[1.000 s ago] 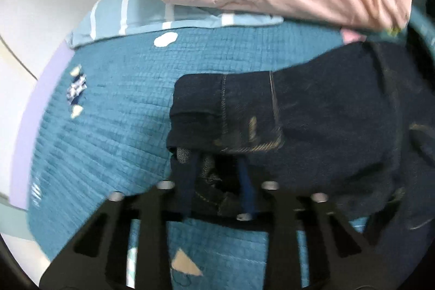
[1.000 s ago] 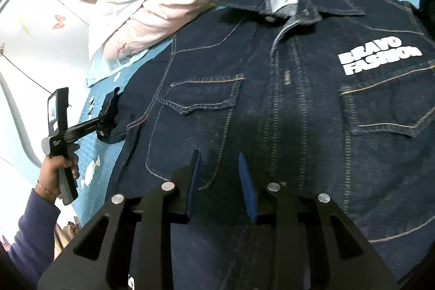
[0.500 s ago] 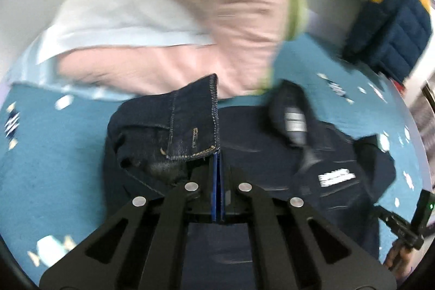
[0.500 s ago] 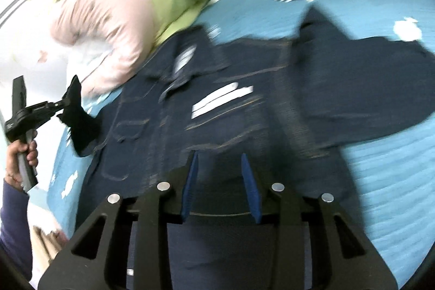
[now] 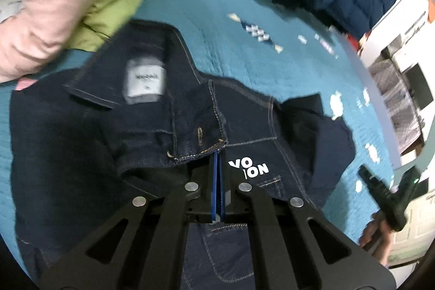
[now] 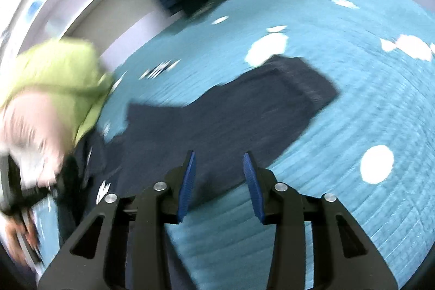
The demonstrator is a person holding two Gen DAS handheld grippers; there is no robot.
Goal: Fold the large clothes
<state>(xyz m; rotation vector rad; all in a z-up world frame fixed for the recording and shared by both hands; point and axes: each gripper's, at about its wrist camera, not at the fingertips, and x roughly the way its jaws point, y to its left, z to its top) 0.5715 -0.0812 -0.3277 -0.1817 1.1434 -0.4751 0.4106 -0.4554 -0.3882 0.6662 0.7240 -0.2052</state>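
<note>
Teal bedspread (image 5: 223, 26): left tool (image 5: 217, 162) pinches denim jacket (image 5: 81, 154) lettered "VO…ON"; right tool (image 6: 218, 162) spread.

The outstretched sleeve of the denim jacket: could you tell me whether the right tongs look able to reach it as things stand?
Probably yes: the right tongs are open, and the sleeve lies flat on the teal bedspread ahead, nothing between.

White block letters on the chest of the dark denim jacket (image 5: 272, 127) show only in part, reading "VO" over "ON"; the sleeve cuff (image 5: 198, 137) lying across it covers the rest. The neck label (image 5: 145, 80) inside the collar carries print too blurred to read.
</note>
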